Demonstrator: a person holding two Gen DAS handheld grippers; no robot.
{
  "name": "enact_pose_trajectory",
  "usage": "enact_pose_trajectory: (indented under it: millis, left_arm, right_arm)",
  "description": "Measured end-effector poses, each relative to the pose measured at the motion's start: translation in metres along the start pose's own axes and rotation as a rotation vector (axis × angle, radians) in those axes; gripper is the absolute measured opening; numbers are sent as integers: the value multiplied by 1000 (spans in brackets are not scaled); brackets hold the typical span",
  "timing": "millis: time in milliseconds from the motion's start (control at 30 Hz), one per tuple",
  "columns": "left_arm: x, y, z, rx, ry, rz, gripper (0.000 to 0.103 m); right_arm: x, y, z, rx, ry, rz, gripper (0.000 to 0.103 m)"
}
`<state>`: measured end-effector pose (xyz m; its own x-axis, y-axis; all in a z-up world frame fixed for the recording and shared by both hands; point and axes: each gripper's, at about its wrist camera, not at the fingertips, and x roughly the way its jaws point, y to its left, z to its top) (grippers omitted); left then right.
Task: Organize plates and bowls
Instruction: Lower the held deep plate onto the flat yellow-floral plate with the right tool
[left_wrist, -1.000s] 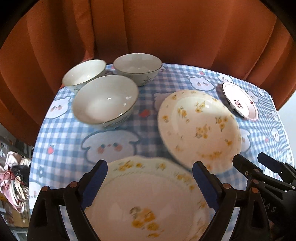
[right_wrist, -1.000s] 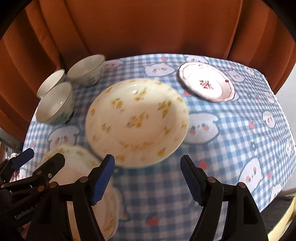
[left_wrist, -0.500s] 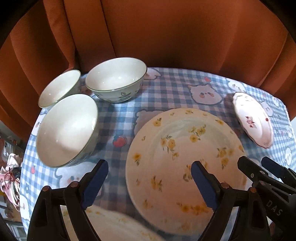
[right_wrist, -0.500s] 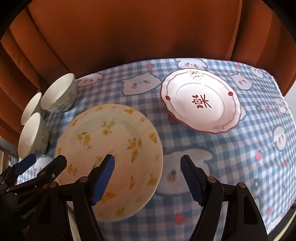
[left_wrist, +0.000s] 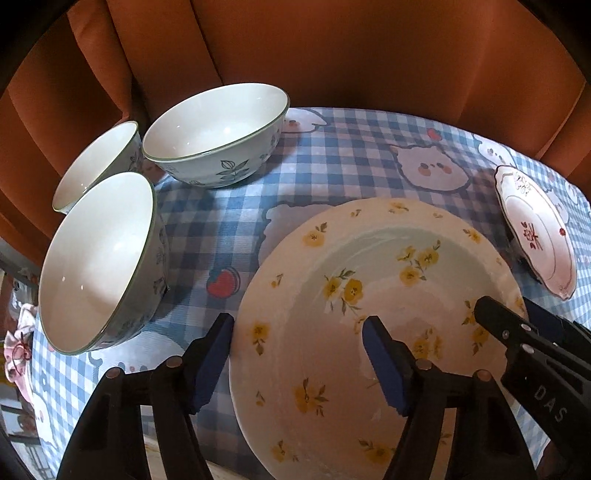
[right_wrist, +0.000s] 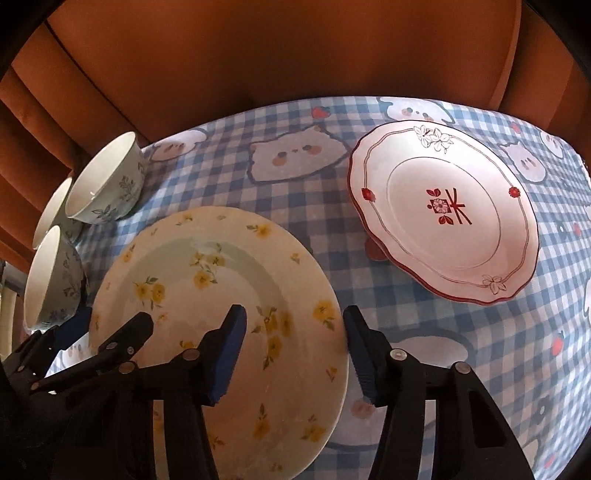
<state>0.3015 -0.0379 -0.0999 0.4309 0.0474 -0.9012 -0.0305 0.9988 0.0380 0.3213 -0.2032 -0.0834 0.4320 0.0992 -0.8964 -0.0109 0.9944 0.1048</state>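
Nothing is stacked yet: the yellow-flowered plate (left_wrist: 369, 295) lies on the desk (left_wrist: 332, 162). Both the left gripper (left_wrist: 295, 354) and the right gripper (right_wrist: 291, 350) have just been closing, half-open astride opposite rims, not gripping.

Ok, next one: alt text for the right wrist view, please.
The right tool, jaws just closing but not yet gripping, straddles the right rim of a cream plate with yellow flowers on a blue checked tablecloth. A white plate with red trim lies beyond it on the right, three white bowls at left, and the left tool reaches the cream plate's other side.
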Motion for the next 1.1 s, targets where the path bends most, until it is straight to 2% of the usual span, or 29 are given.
enact_pose_trajectory:
  millis: [133,367,800,1100]
  left_arm:
    - [0,-5,-2,34,2,13,73]
    - [-8,-14,-13,69,35,-31,73]
    - [-30,-38,-45,134,78,-111,73]
    - [-32,-48,-54,173,82,-80,75]
  right_arm:
    - [2,-1,-1,1,5,-15,53]
    - [-5,-8,-10,15,21,-45,53]
    - [-37,-44,-63,72,74,-127,53]
    - [-43,-50,-76,64,76,-130,57]
